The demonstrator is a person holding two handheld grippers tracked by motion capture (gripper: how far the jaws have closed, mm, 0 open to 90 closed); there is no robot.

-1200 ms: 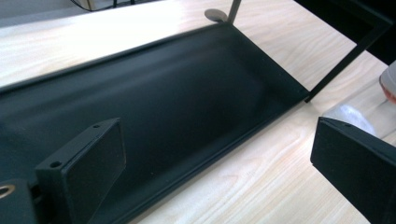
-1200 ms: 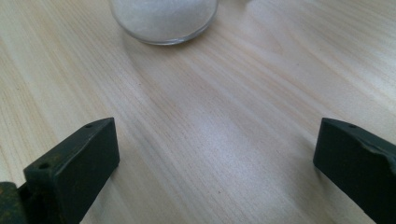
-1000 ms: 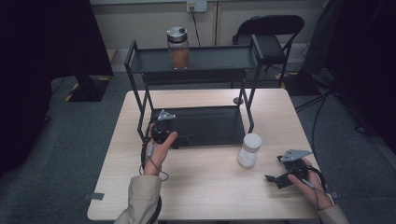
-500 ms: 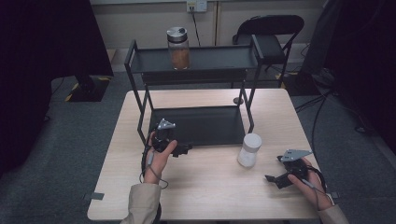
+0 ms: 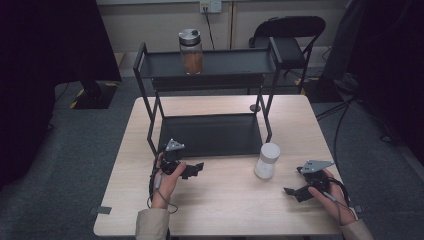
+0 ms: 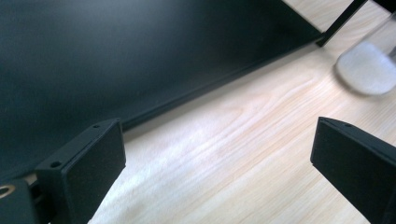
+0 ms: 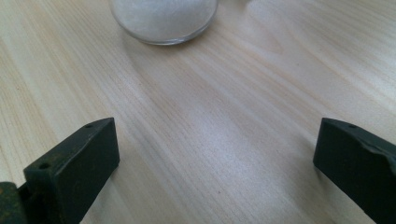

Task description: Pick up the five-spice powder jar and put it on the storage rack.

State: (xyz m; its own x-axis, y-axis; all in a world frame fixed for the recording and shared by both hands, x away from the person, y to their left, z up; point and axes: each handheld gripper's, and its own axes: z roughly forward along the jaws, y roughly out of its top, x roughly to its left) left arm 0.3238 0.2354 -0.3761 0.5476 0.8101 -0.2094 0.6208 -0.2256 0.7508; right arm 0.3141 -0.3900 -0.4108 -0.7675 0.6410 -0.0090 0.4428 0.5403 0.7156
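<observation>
Judging progress: brown jar (image 5: 191,49) already on rack (image 5: 210,65) top shelf; white jar (image 5: 267,160) ungrasped on table (image 5: 230,200), likely next. White jar upright, long axis vertical, lid up, ahead of right gripper (image 5: 296,190) jaws, well apart. Left gripper (image 5: 194,170) jaws wide, empty, jar far ahead toward right jaw. Right jaws wide, empty.

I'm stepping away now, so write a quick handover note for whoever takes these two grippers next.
Left gripper: open, holding nothing, low over the table at the front edge of the rack's lower shelf.
Right gripper: open, holding nothing, on the table's right side, pointed toward the white jar.
White jar: upright on the table beside the rack's right front leg, untouched.
Brown jar: upright on the rack's top shelf.
Done: one jar on the rack. Left, probably: grasp the white jar and shelve it.
</observation>
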